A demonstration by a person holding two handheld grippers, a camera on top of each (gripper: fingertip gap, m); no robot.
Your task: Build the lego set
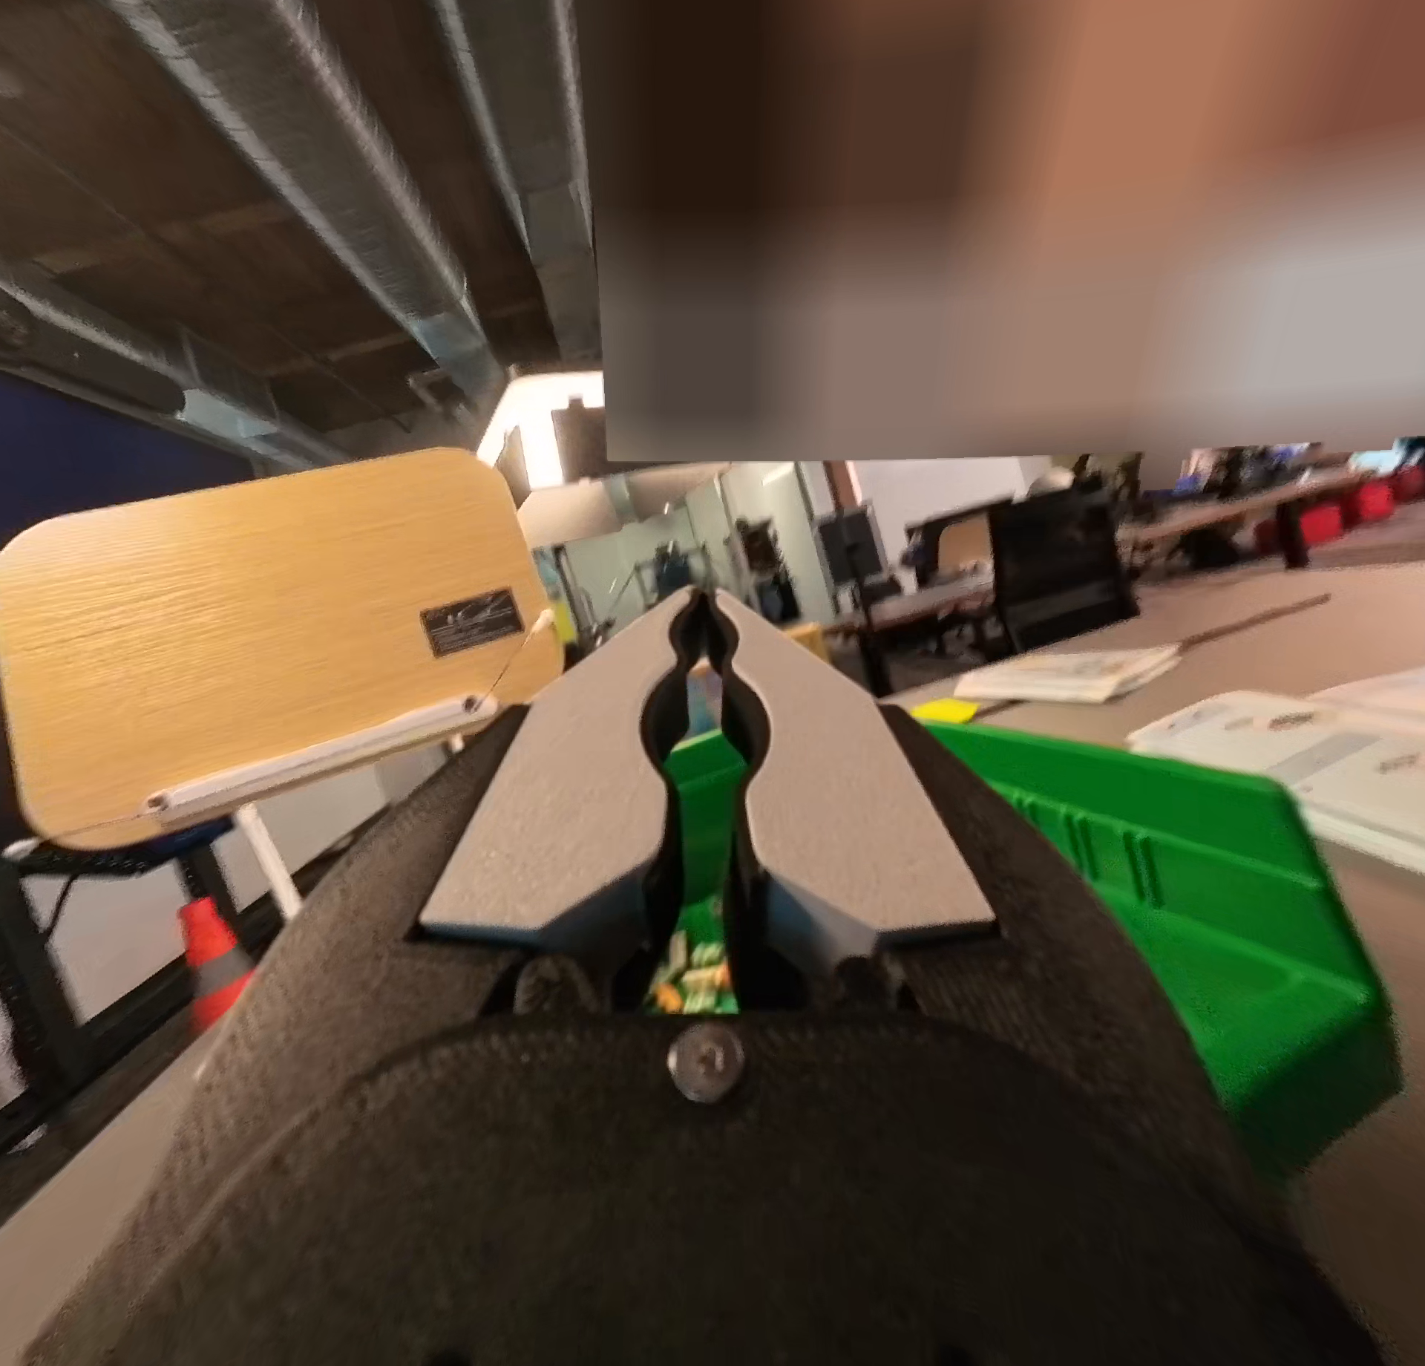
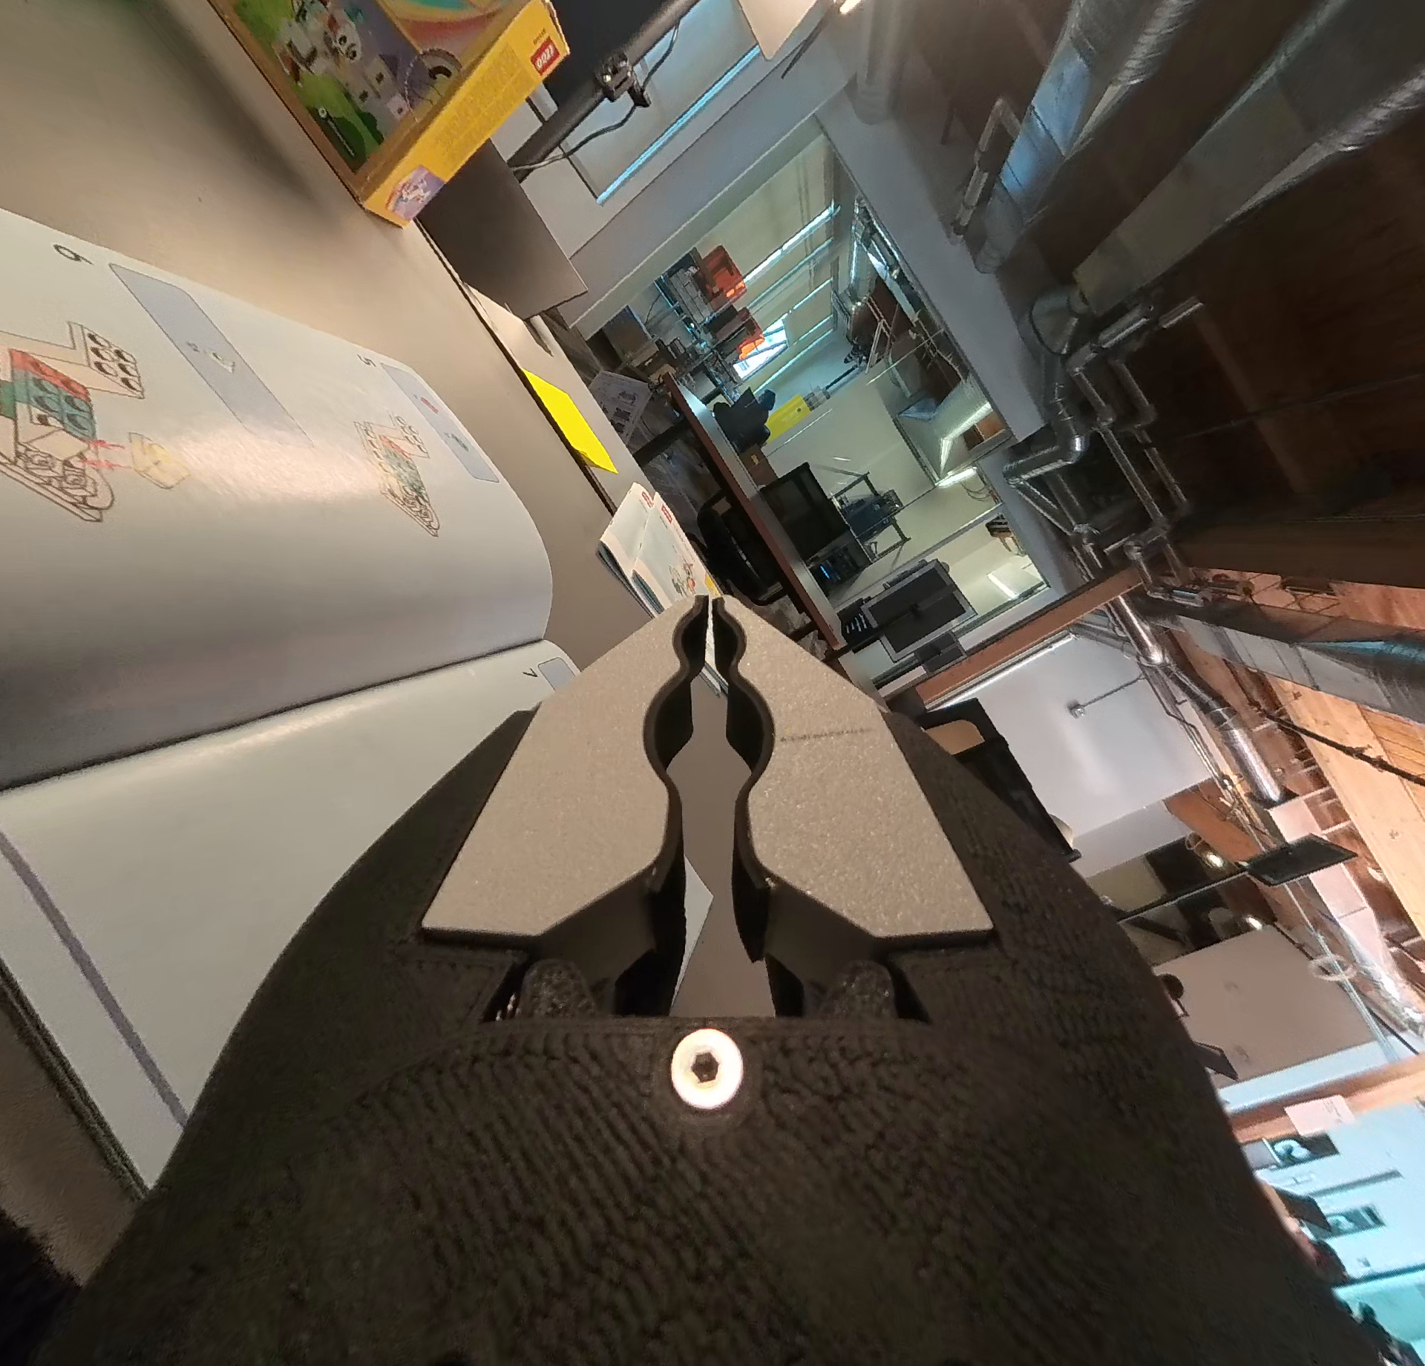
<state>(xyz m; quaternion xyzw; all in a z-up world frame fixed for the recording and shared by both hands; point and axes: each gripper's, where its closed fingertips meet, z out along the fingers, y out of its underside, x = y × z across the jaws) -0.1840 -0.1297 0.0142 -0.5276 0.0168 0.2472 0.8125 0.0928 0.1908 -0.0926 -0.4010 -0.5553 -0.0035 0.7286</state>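
Observation:
My left gripper (image 1: 708,602) is shut and empty, held above a green bin (image 1: 1172,889). Several small lego pieces (image 1: 690,982) lie in the bin, seen through the gap between the fingers. My right gripper (image 2: 711,608) is shut and empty, rolled onto its side above the open instruction booklet (image 2: 254,558) on the grey table. The yellow lego box (image 2: 401,72) lies on the table farther off in the right wrist view.
A tilted wooden board (image 1: 262,627) on a stand is at the left. Booklets (image 1: 1072,673) and a yellow note (image 1: 944,708) lie on the table (image 1: 1372,943) beyond the bin. An orange cone (image 1: 212,966) stands on the floor at left. Another booklet (image 2: 655,550) lies past the right gripper. The left gripper's tips are roughly 45 cm from the right gripper's.

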